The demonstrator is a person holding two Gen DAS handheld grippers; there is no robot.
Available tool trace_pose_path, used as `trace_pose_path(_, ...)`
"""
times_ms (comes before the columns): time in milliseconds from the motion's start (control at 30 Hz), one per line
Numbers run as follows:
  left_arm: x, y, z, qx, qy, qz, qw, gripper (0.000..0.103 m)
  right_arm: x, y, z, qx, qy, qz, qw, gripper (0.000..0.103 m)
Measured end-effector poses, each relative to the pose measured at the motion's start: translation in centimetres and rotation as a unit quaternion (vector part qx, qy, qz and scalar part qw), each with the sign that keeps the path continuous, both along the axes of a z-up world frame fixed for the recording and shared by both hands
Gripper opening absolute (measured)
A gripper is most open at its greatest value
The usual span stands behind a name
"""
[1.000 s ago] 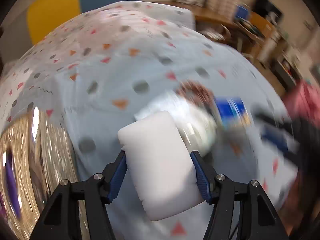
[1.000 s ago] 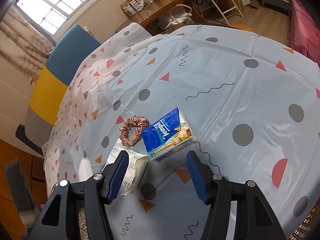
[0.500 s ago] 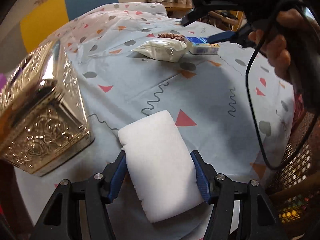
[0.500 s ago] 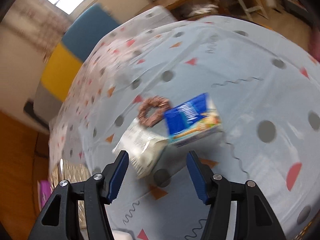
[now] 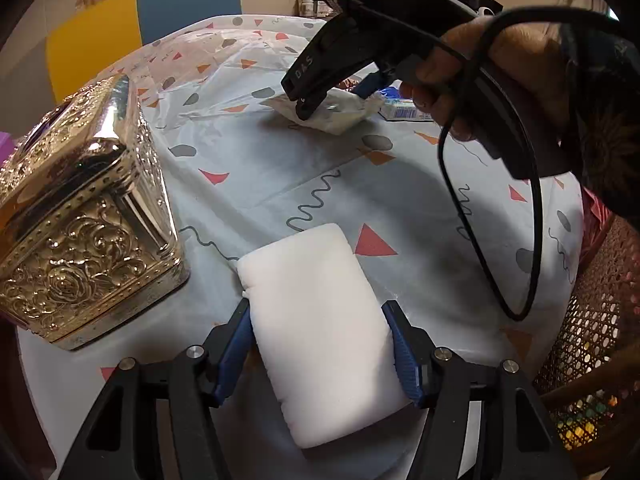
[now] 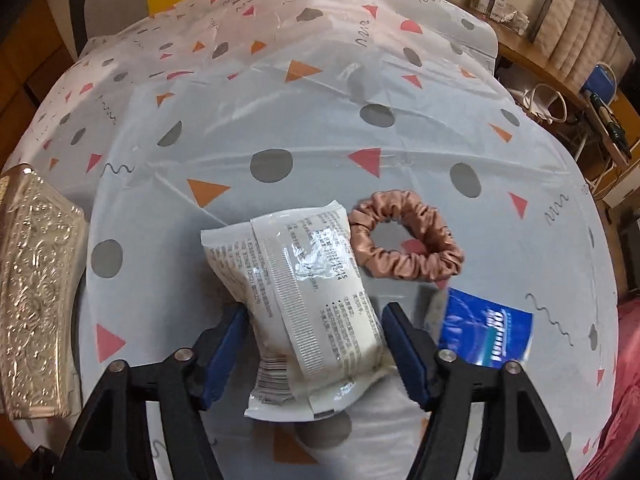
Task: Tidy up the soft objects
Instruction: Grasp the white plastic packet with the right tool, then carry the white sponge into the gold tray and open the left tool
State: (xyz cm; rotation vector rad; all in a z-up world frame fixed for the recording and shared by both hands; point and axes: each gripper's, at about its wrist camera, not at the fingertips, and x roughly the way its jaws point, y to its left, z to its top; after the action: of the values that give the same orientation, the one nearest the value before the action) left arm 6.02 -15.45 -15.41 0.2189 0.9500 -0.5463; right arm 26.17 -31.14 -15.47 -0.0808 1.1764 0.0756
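Left jaws clamp the white sponge (image 5: 320, 320); right jaws opening astride the packet (image 6: 308, 300).

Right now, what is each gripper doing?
Left gripper: shut on the white sponge.
Right gripper: jaws opening, straddling the white packet, no grip yet.

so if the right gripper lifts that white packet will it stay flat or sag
Probably sag some: the packet looks like a puffy, crinkled film pouch, and its ends stick out past the right gripper, whose jaws are opening around it. The glossy film may also slip between the pads. It looks light for its size.
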Motion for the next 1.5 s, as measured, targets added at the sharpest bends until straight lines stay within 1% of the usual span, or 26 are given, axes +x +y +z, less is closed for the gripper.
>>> trace_pose_path(33,-0.1,0.1,0.0,-0.001,-0.001,0.000,1.0000,0.064,-0.3,0.2,0.0,0.000,-0.004,0.001,1.000,0.058)
trace_pose_path(67,-0.3,0.3,0.1,0.009,0.012,0.001,0.9999,0.064,-0.6,0.4,0.2,0.000,-0.005,0.002,1.000,0.054)
trace_pose_path(133,-0.8,0.7,0.2,0.008,0.010,0.001,0.9999,0.064,-1.7,1.2,0.5,0.001,0.002,0.012,1.000,0.052)
trace_pose_path(200,-1.0,1.0,0.3,0.006,0.011,0.002,0.9999,0.064,-3.2,1.8,0.5,-0.006,0.012,0.026,1.000,0.052)
trace_pose_path(300,-1.1,1.6,0.4,0.004,0.012,0.002,0.9999,0.063,-5.8,1.6,0.5,0.007,0.033,0.015,0.999,0.052)
trace_pose_path(367,-1.4,1.9,0.5,0.004,0.011,0.002,0.9999,0.063,-7.5,0.8,0.5,0.013,0.031,0.004,0.999,0.053)
trace_pose_path(433,-1.5,2.0,0.5,0.004,0.013,0.004,0.9999,0.062,-8.4,0.2,0.6,0.010,0.026,-0.011,1.000,0.053)
trace_pose_path(667,-2.4,2.9,1.7,-0.001,0.023,0.015,0.9996,0.061,-8.1,-0.3,0.6,0.016,0.009,-0.022,1.000,0.054)
trace_pose_path(767,-2.7,2.8,2.4,-0.007,0.019,0.014,0.9997,0.061,-8.1,-0.5,0.6,0.017,0.008,-0.021,1.000,0.054)
trace_pose_path(867,-3.2,2.8,3.6,-0.007,0.005,0.010,0.9999,0.061,-7.6,-0.4,0.3,0.018,0.008,-0.024,1.000,0.054)
trace_pose_path(933,-3.3,3.0,4.4,-0.015,0.002,0.010,0.9998,0.061,-7.8,-0.4,0.3,0.022,0.010,-0.026,0.999,0.054)
trace_pose_path(1067,-3.0,2.9,5.0,-0.020,-0.002,0.009,0.9997,0.061,-8.0,-0.4,0.3,0.019,0.010,-0.025,0.999,0.054)
trace_pose_path(1167,-2.6,2.9,5.1,-0.025,0.004,0.012,0.9996,0.061,-8.1,-0.2,0.4,0.013,0.009,-0.023,1.000,0.054)
trace_pose_path(1233,-2.1,2.9,5.8,-0.032,0.006,0.015,0.9993,0.061,-8.1,-0.4,0.4,0.017,0.010,-0.026,0.999,0.054)
trace_pose_path(1333,-0.9,2.7,7.7,-0.056,0.006,0.022,0.9982,0.061,-8.1,-0.4,0.4,0.018,0.009,-0.025,0.999,0.054)
trace_pose_path(1500,1.5,1.9,11.9,-0.082,-0.031,0.028,0.9958,0.061,-8.1,-0.5,0.3,0.018,0.009,-0.022,1.000,0.054)
